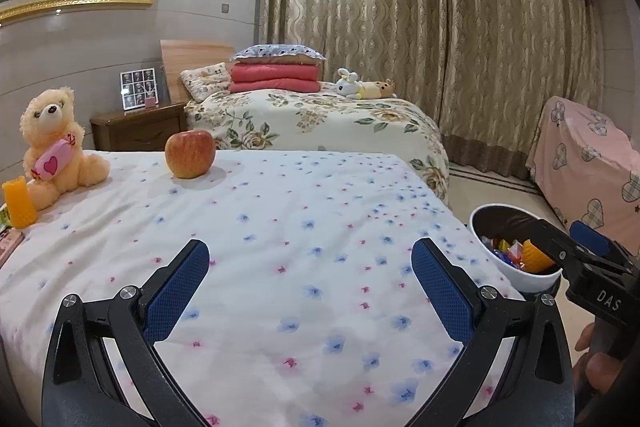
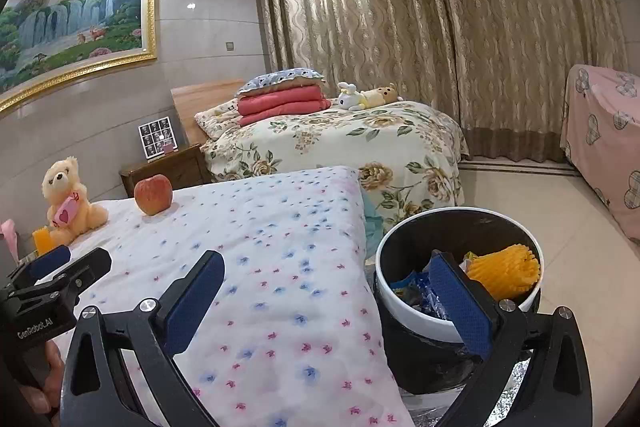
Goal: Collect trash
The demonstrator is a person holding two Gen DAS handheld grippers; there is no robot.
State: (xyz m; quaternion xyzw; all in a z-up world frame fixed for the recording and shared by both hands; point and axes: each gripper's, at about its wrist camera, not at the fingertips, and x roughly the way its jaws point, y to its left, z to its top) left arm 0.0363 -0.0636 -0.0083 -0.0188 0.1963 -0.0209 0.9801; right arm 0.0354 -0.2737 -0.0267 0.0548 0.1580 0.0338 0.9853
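Both the left gripper (image 1: 310,285) and the right gripper (image 2: 326,297) are spread wide and hold nothing above the flowered bed (image 1: 280,227). The bin (image 2: 404,311) stands beside the bed, with wrappers (image 2: 420,297) and yellow foam net (image 2: 506,273) inside. An apple (image 1: 190,153) and teddy (image 1: 54,143) sit at the bed's far end.

left gripper (image 1: 310,291) spread wide over floral sheet (image 1: 280,227); apple (image 1: 190,153) beyond; trash bin (image 1: 516,251) at right, wrappers inside
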